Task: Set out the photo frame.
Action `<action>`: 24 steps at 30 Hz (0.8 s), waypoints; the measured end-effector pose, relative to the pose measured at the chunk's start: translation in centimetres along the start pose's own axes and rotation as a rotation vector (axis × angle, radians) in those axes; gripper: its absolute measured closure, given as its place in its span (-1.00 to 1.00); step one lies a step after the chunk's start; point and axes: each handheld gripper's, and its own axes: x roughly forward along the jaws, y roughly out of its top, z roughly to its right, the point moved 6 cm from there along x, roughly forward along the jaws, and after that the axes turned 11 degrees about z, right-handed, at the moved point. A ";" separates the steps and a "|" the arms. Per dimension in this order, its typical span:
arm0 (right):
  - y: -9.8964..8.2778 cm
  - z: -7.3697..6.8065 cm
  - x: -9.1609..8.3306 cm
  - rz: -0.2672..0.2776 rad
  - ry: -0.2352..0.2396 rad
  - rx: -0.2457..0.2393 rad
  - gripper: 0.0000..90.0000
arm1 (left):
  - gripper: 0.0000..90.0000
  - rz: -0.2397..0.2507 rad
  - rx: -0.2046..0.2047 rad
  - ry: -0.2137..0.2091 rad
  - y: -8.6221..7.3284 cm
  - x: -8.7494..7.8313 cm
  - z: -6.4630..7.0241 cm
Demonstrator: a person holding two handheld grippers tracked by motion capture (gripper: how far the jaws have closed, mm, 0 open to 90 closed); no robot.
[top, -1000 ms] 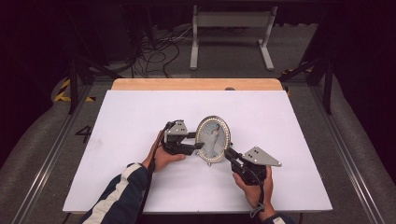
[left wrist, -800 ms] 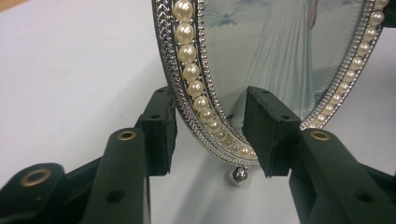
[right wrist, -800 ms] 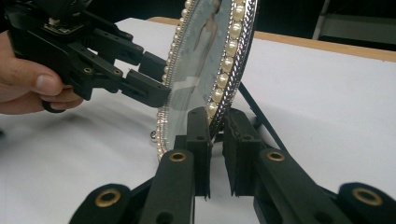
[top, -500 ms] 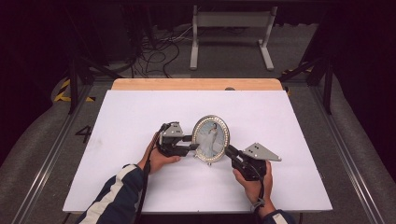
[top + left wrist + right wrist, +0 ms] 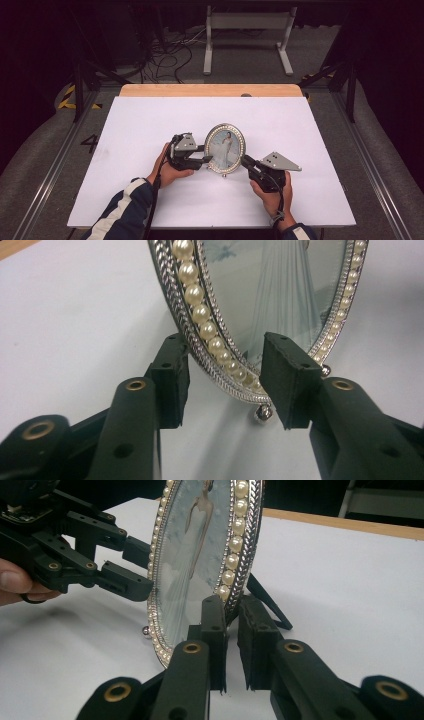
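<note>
Here the left hand-held gripper (image 5: pixel 206 160) has its jaws just reopened and slack astride the frame (image 5: pixel 225 148), which stands upright mid-desk (image 5: pixel 310 200). The right hand-held gripper (image 5: pixel 246 162) clamps its rim. Any twist there could topple it, I reckon.

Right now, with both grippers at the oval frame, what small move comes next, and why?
Probably close the left gripper onto the frame. Its jaws straddle the pearl rim with gaps showing on both sides, while the right gripper already pinches the opposite edge, and the frame stands upright on the table.
</note>
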 end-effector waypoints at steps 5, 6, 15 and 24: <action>0.3 -0.1 -0.3 0.014 -0.006 -0.010 0.90 | 0.15 0.047 -0.007 0.019 0.5 -0.1 -0.5; 0.3 -0.1 -0.3 0.016 -0.006 -0.008 0.90 | 0.17 0.052 -0.011 0.015 0.6 -0.1 -0.5; 0.2 -0.2 -0.1 0.003 -0.013 -0.017 0.87 | 0.38 0.049 0.003 0.027 0.6 -0.2 -0.6; 0.0 -0.2 0.2 -0.001 -0.015 -0.010 0.84 | 0.39 0.046 0.007 0.031 0.7 -0.3 -0.5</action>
